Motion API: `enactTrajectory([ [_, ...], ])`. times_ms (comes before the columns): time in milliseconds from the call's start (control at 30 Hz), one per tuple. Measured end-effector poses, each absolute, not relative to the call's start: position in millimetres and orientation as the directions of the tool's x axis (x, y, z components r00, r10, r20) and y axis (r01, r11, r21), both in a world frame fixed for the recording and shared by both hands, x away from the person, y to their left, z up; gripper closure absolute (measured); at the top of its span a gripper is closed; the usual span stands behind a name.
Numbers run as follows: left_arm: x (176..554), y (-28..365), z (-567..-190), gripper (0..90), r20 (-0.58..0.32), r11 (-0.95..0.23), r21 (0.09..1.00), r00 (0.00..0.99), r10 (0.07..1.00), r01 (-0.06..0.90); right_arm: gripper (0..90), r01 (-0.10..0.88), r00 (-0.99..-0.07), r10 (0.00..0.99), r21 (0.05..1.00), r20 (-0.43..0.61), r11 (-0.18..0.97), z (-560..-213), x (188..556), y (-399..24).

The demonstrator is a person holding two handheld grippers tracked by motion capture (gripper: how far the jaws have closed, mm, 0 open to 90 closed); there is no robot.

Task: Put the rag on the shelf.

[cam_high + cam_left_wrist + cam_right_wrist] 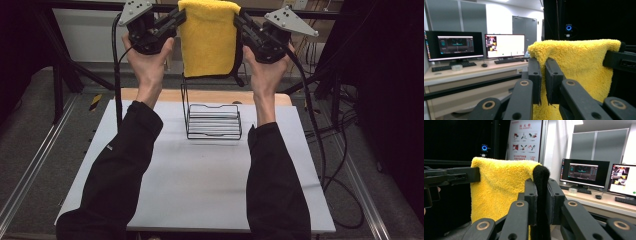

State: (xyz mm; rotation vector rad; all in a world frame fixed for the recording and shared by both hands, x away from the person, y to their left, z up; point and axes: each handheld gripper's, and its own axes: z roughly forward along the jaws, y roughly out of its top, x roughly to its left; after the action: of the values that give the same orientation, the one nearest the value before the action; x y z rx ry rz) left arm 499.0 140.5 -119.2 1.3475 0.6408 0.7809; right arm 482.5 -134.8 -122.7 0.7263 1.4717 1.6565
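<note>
Two tongs hold a yellow towel (209,40) stretched high over the worktop (200,175): left tongs (181,18) pinch its left top corner, right tongs (238,20) its right. Towel hangs above a wire rack (214,121), clear of it.

Left gripper view: left tongs (543,75) clamped on towel edge (579,65); monitors (480,46) behind.

Right gripper view: right tongs (541,200) clamped on the towel's (499,187) black trim.
</note>
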Motion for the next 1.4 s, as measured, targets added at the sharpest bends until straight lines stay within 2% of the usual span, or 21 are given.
enactTrajectory([
  [167,507,142,-122,83.8,0.024,0.057,0.992,0.595,0.803,-0.117,81.0,-0.187,-0.524,0.847,0.982,-0.094,-0.007,-122,491,-133],
  [333,516,146,-125,83.8,0.050,0.032,0.991,0.586,0.809,-0.128,80.9,-0.185,-0.532,0.841,0.983,-0.101,0.001,-123,503,-130],
  [533,518,149,-139,83.8,0.047,0.022,0.994,0.596,0.801,-0.108,80.9,-0.160,-0.545,0.833,0.987,-0.090,0.002,-135,509,-129],
  [1000,509,142,-181,83.7,0.064,-0.031,0.998,0.641,0.765,-0.062,80.5,-0.085,-0.560,0.826,0.996,-0.066,0.022,-175,501,-144],
  [1400,495,146,-197,83.7,0.088,-0.058,0.996,0.664,0.743,-0.067,80.3,-0.078,-0.577,0.812,0.996,-0.088,0.052,-196,485,-146],
])
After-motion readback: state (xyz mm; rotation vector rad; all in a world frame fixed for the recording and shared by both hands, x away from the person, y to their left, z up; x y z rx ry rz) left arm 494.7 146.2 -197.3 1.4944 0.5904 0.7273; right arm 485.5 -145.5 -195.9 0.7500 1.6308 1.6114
